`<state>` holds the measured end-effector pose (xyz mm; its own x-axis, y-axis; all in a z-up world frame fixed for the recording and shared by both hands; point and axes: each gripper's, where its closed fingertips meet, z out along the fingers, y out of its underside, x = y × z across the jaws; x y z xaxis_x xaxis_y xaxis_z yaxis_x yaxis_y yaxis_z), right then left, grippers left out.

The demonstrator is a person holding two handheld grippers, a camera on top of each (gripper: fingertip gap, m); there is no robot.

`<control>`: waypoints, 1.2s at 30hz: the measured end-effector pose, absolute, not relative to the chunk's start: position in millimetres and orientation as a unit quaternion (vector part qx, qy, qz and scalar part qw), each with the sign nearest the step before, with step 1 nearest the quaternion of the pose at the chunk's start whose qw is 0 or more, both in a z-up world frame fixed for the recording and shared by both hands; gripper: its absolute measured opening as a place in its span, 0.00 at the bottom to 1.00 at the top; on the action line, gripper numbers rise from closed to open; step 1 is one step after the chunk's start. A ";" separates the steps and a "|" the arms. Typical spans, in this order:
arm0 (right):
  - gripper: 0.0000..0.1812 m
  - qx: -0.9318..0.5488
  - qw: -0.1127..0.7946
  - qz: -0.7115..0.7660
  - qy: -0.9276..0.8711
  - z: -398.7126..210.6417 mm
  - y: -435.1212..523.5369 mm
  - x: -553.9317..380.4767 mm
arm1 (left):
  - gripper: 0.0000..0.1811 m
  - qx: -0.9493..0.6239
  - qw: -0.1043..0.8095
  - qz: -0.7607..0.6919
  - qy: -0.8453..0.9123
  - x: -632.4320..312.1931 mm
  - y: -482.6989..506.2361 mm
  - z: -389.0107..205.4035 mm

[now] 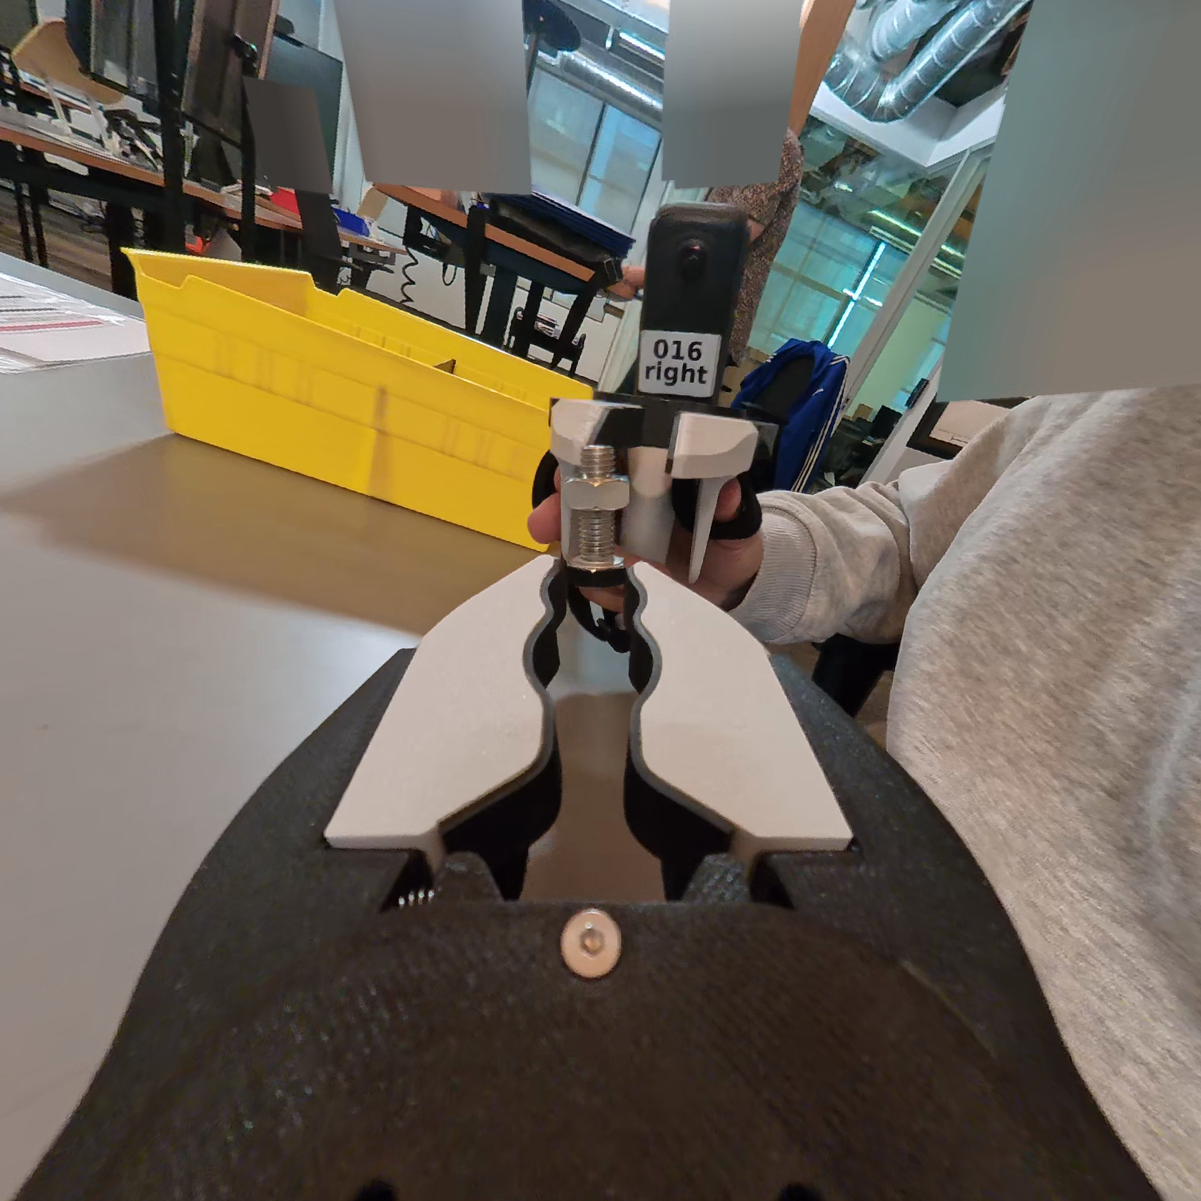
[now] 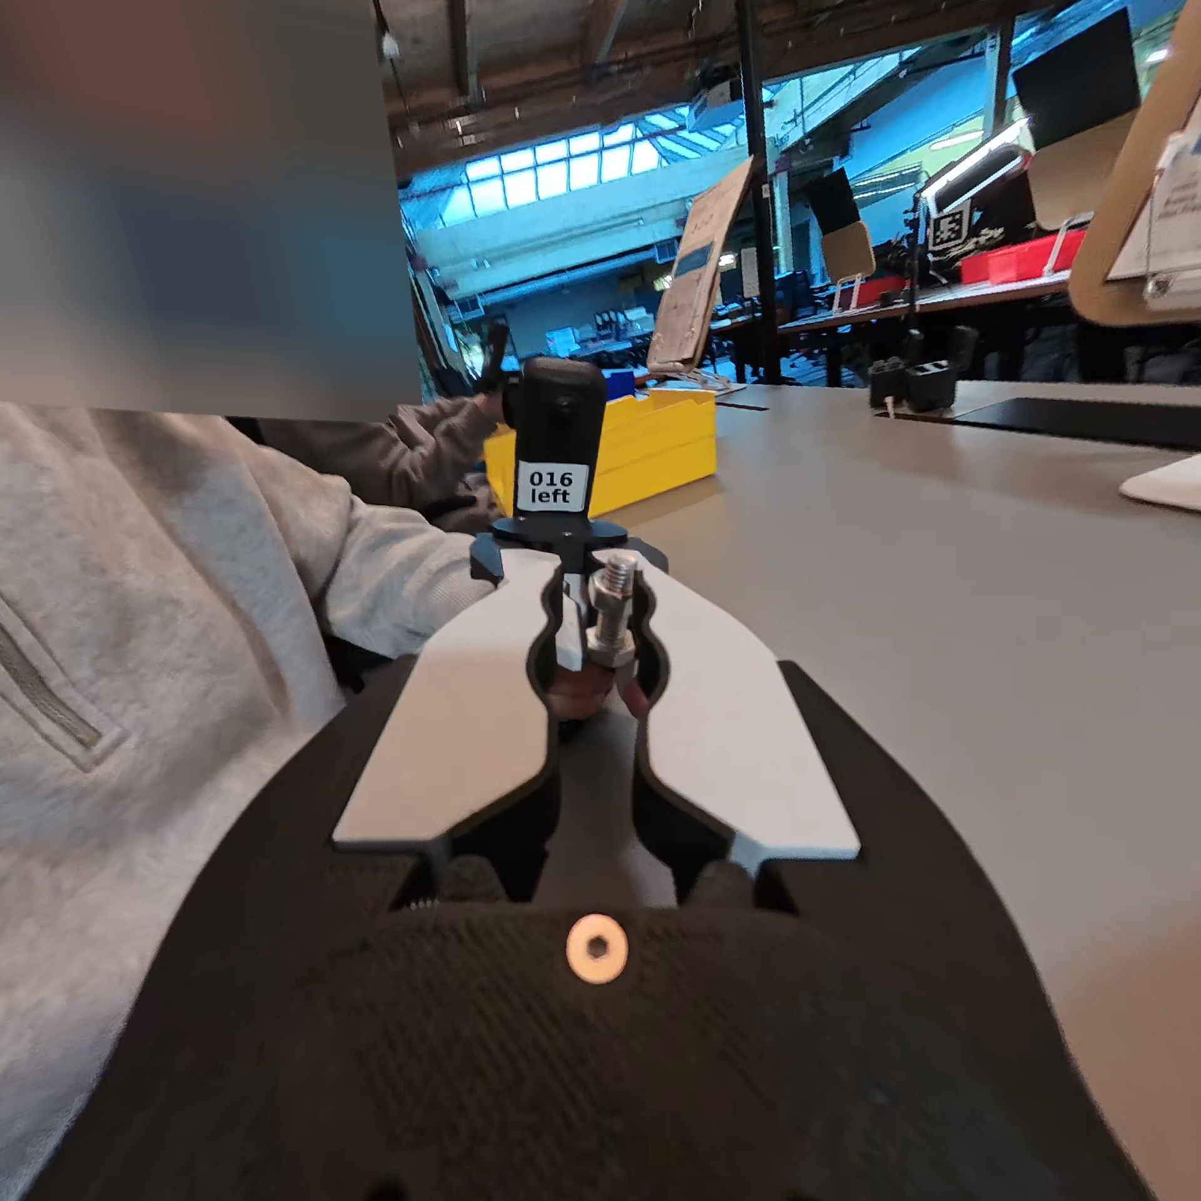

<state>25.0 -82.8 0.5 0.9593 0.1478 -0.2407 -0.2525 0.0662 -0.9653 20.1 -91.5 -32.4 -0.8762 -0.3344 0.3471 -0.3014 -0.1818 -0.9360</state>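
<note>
Two claws are meeting tip to tip above the grey worktop [image 1: 195, 650]: left claw [image 1: 590, 578] clenching the upright bolt's [image 1: 591, 513] head end, right claw [image 2: 594, 624] clenching its nut [image 1: 596, 492], yellow bin [image 1: 338, 383] sitting behind.

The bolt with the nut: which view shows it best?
The left wrist view: the bolt stands upright in full, its nut and thread sharp, head at the left gripper tips. The right wrist view shows it tilted, lower end hidden between the right gripper fingers.

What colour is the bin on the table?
The bin is yellow, clearest in the left wrist view.
</note>
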 end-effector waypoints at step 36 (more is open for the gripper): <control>0.10 -0.697 0.708 0.112 0.013 -5.1 -79.6 10.8 | 0.10 -0.202 0.020 -0.722 0.661 5.4 -101.9 -33.5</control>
